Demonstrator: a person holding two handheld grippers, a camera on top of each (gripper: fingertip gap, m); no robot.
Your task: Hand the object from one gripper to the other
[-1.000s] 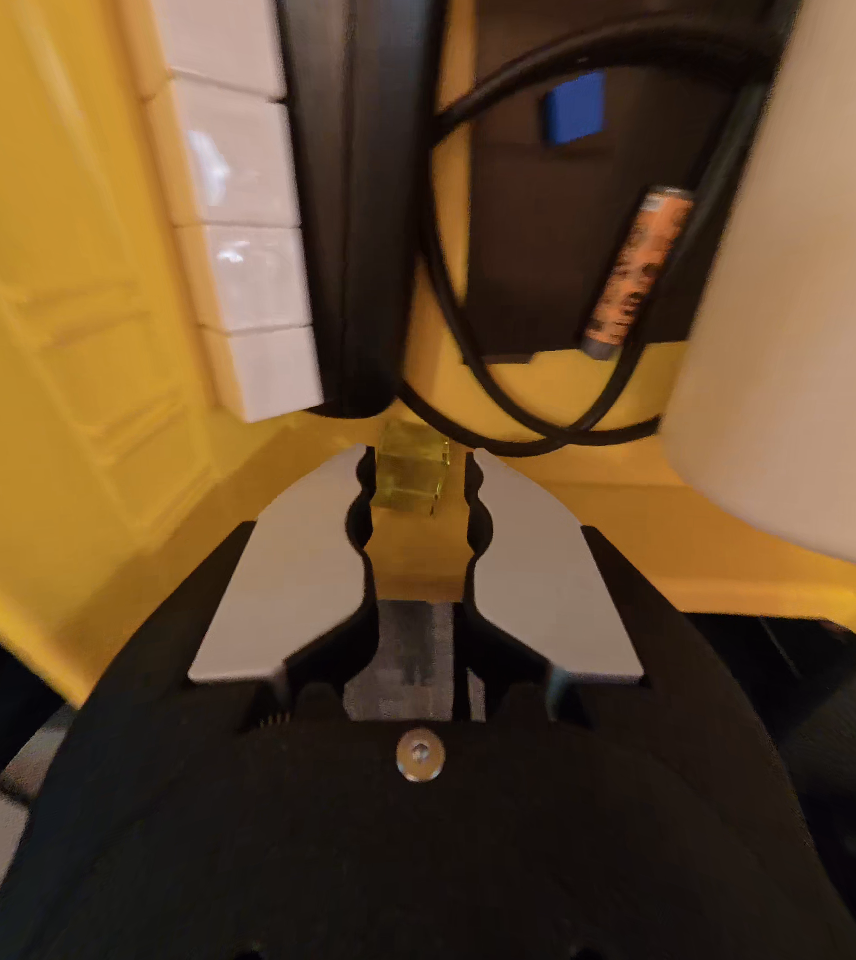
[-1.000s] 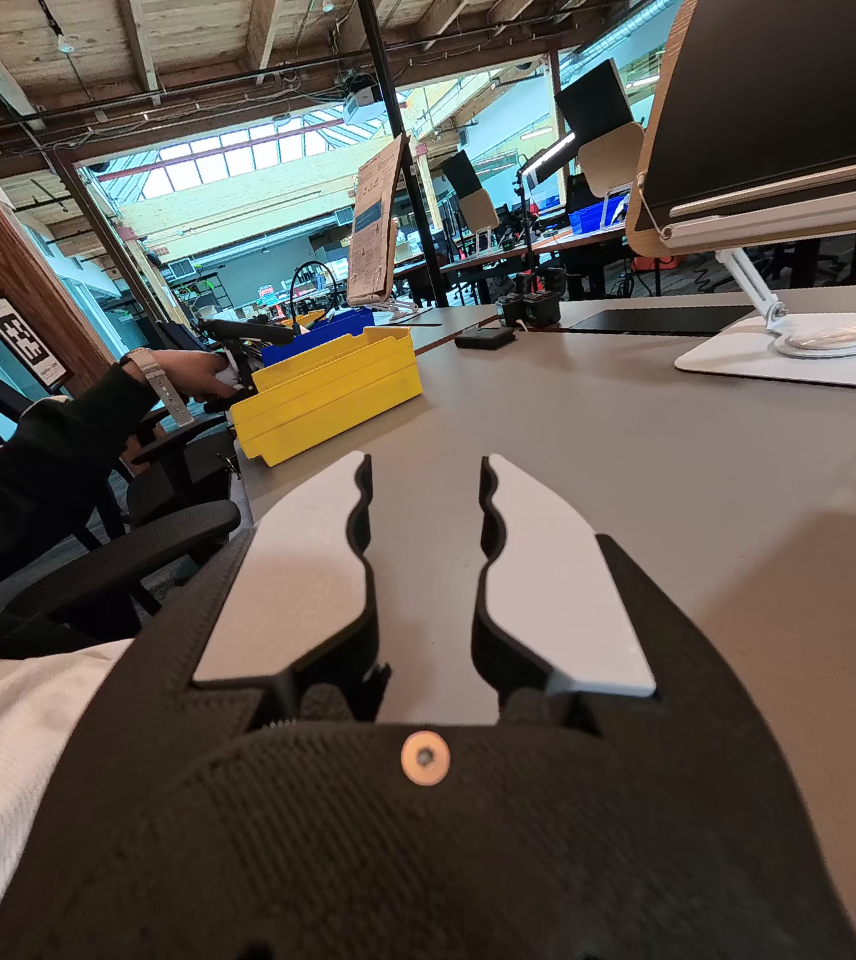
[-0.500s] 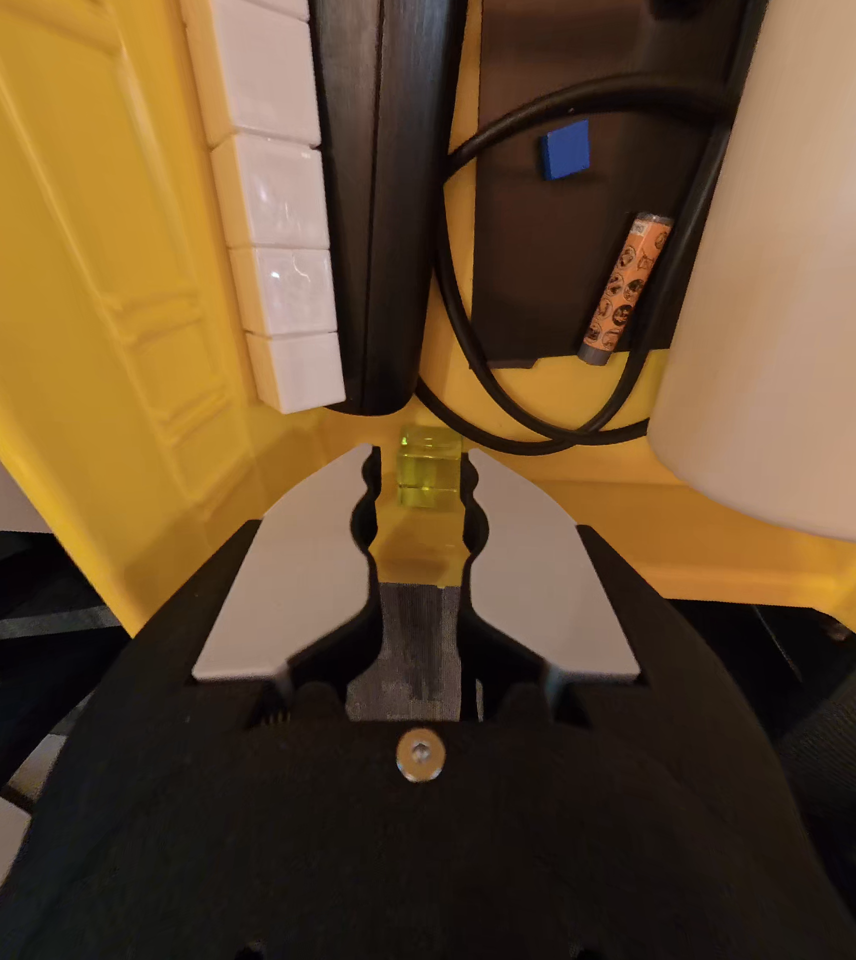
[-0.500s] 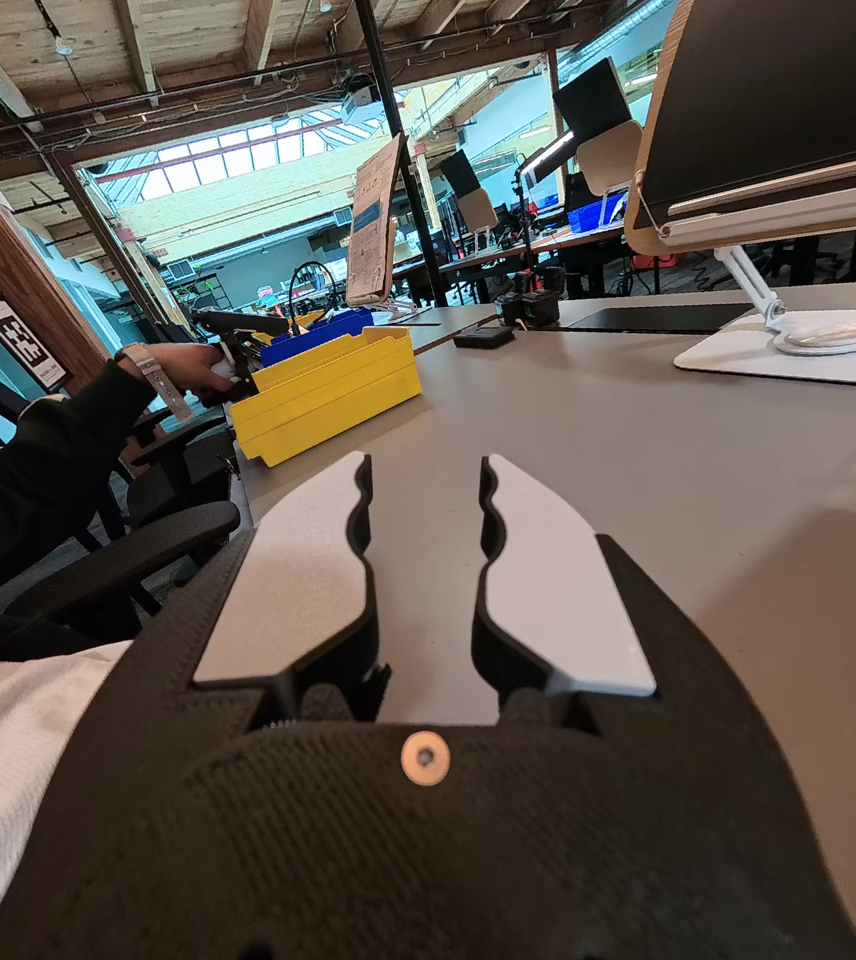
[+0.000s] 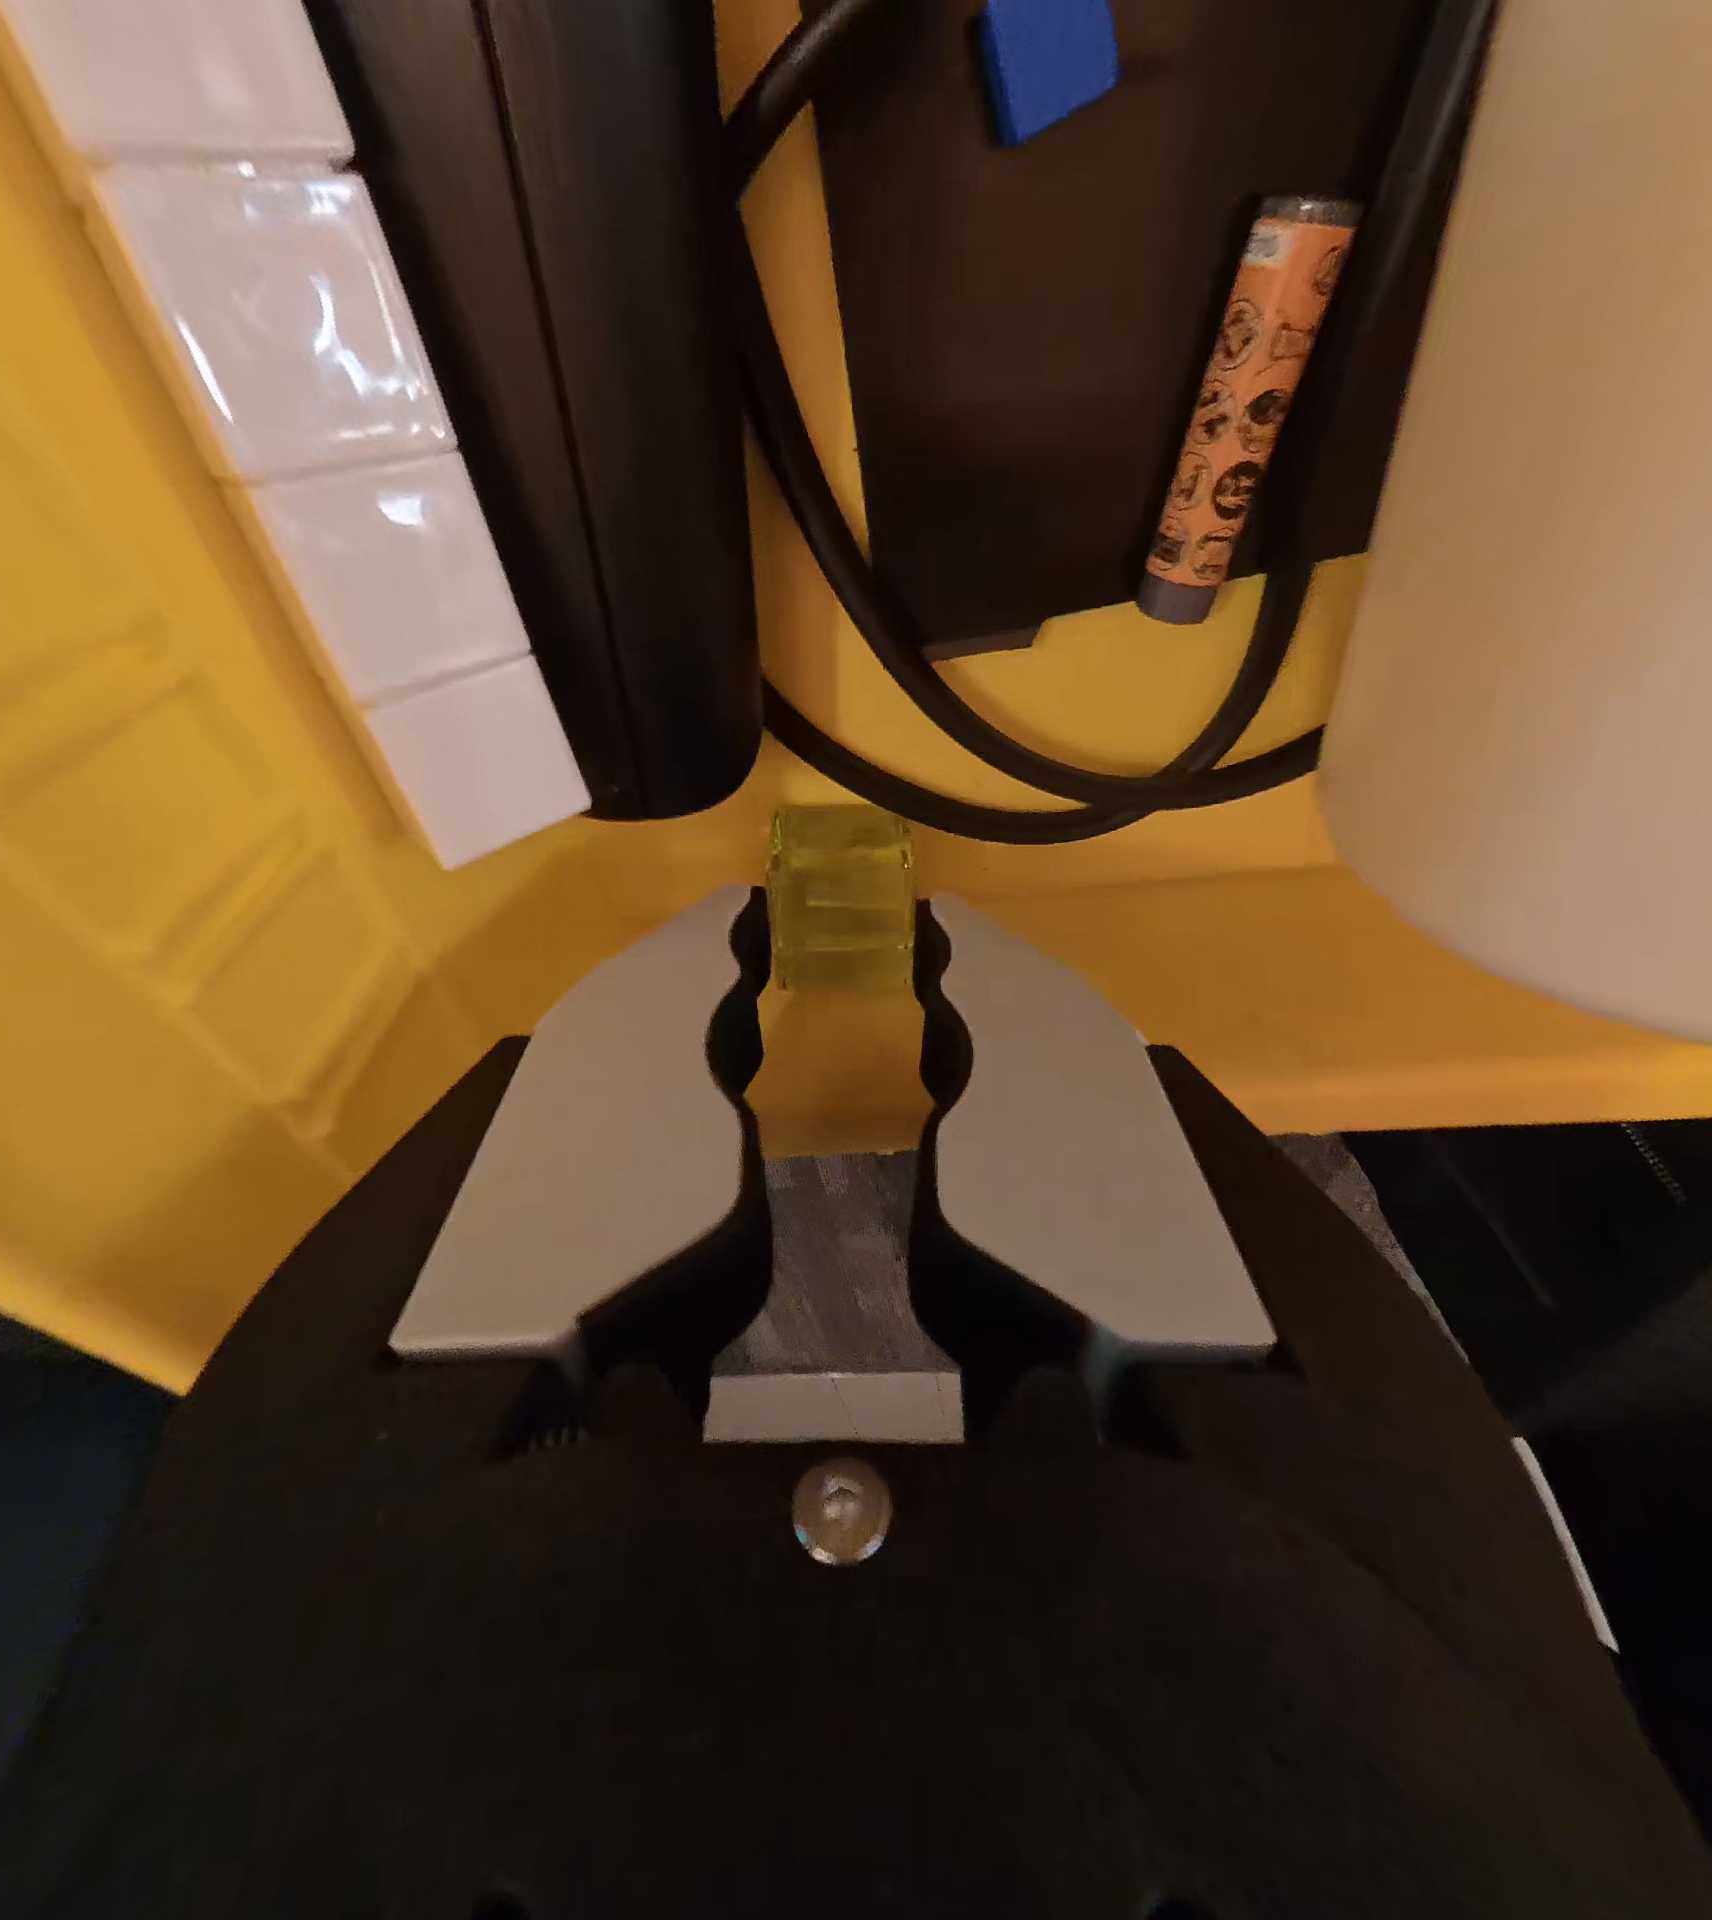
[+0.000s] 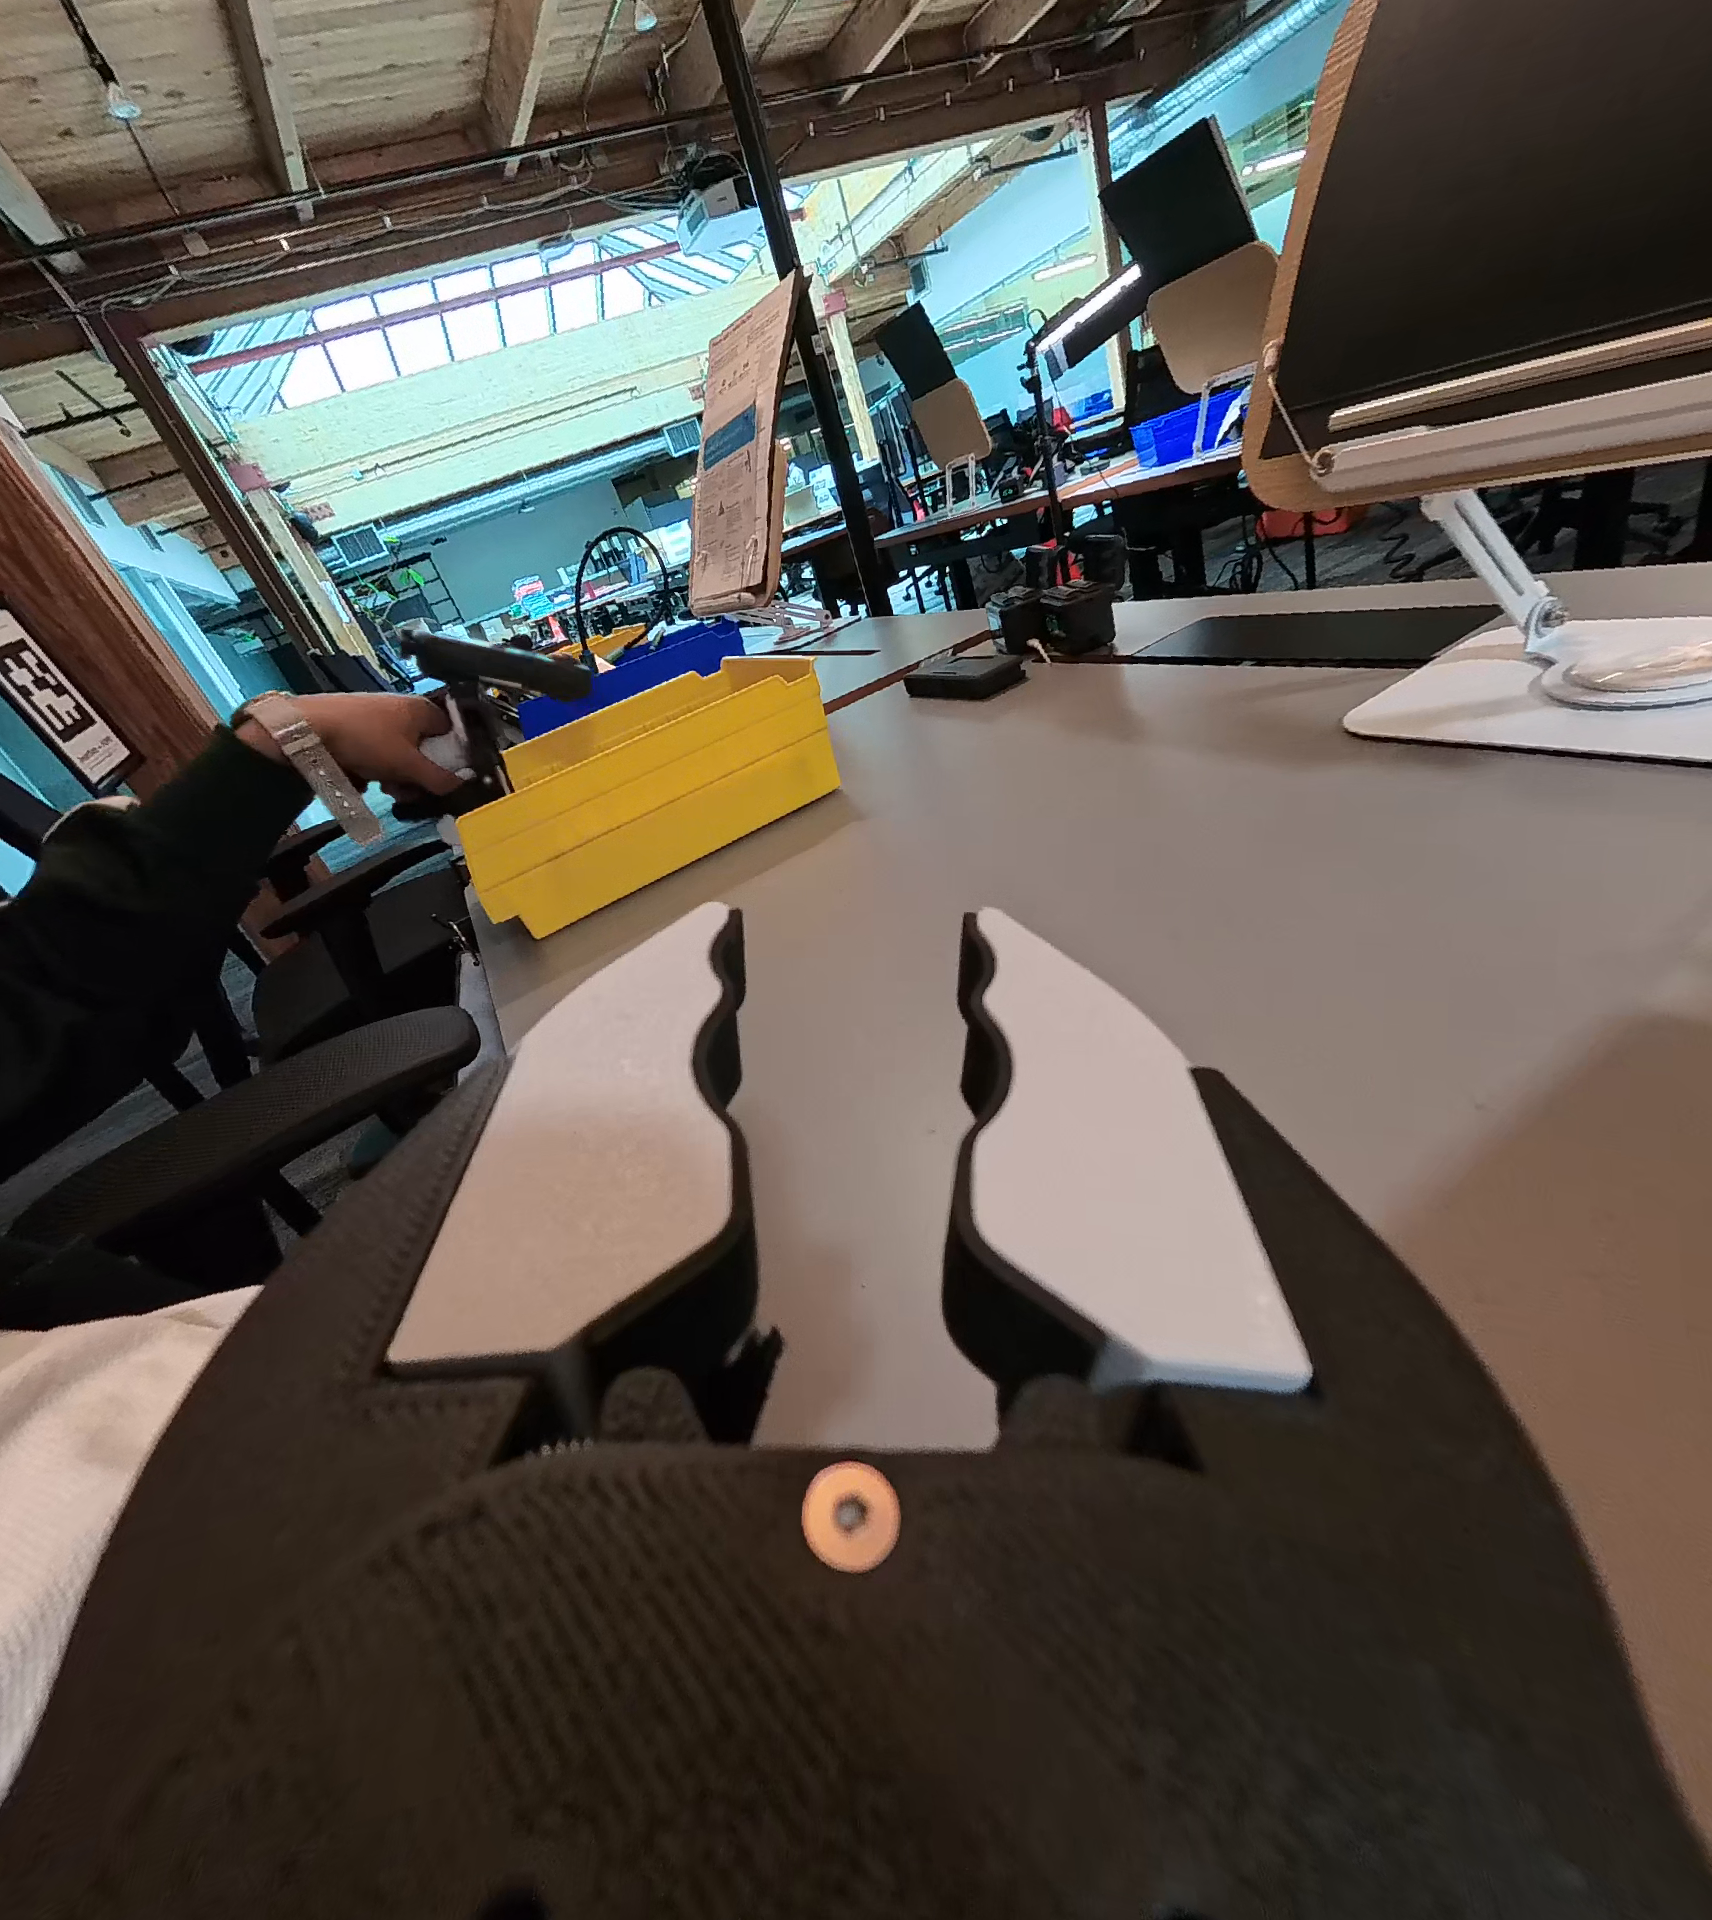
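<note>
A small translucent yellow cube (image 5: 839, 904) lies on the floor of a yellow bin (image 5: 135, 831). My left gripper (image 5: 839, 925) reaches into the bin with the cube between its fingertips. The jaws have closed in and the black pads meet the cube's two sides; the cube's far half sticks out past the tips. My right gripper (image 6: 847, 925) is open and empty, low over the grey table (image 6: 1247, 935). In the right wrist view the left gripper (image 6: 478, 686), held by a hand in a dark sleeve, is at the near end of the yellow bin (image 6: 654, 800).
In the bin are a row of white blocks (image 5: 332, 499), a black bar (image 5: 613, 416), a looped black cable (image 5: 987, 769), an orange patterned tube (image 5: 1236, 416), a blue piece (image 5: 1044, 62) and a large white cylinder (image 5: 1600, 520). A monitor stand (image 6: 1579, 675) is at the table's right. The gap from one gripper's tips to the other's is roughly 60 cm.
The left gripper's jaws have narrowed onto the yellow cube and it has moved deeper into the bin. The right gripper has not moved.
</note>
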